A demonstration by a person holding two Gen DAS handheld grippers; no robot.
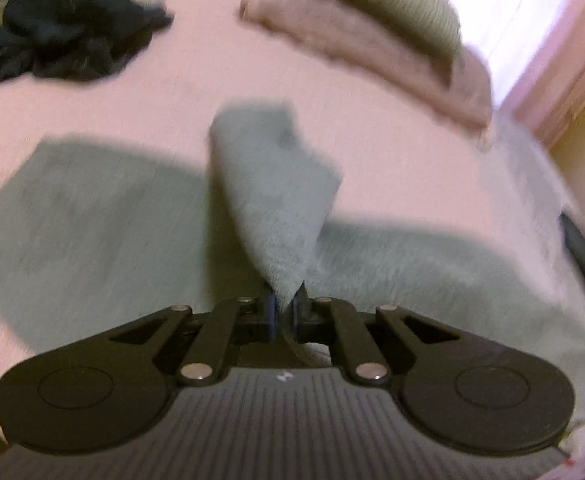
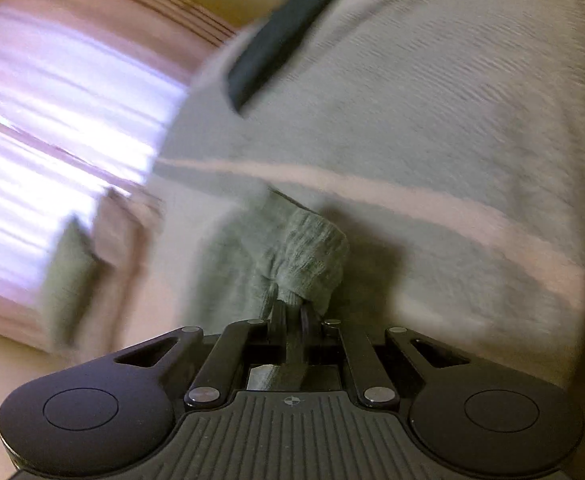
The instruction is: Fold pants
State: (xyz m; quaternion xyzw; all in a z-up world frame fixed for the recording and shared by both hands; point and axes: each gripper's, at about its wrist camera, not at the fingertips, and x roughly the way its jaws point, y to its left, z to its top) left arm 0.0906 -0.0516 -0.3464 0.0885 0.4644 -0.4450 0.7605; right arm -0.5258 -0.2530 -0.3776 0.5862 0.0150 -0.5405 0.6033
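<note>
Both jaw pairs are closed on cloth: the left gripper (image 1: 286, 306) pinches a raised corner of the soft grey knit pants (image 1: 92, 216), spread on the pink bedsheet (image 1: 180, 68); the right gripper (image 2: 290, 316) clamps a bunched fold. Light, limp fabric is best held at edges.

My bed (image 1: 180, 80), covered in a pink sheet, carries the grey pants (image 1: 92, 220) spread flat across its near side. A heap of dark clothes (image 1: 64, 36) lies at the far left corner, well apart from the pants, while a pinkish pillow (image 1: 372, 52) with an olive ribbed one (image 1: 392, 0) on top sits at the far right by the bright window. A pale blanket (image 2: 432, 92) bearing a dark patch covers the bed's right edge.
</note>
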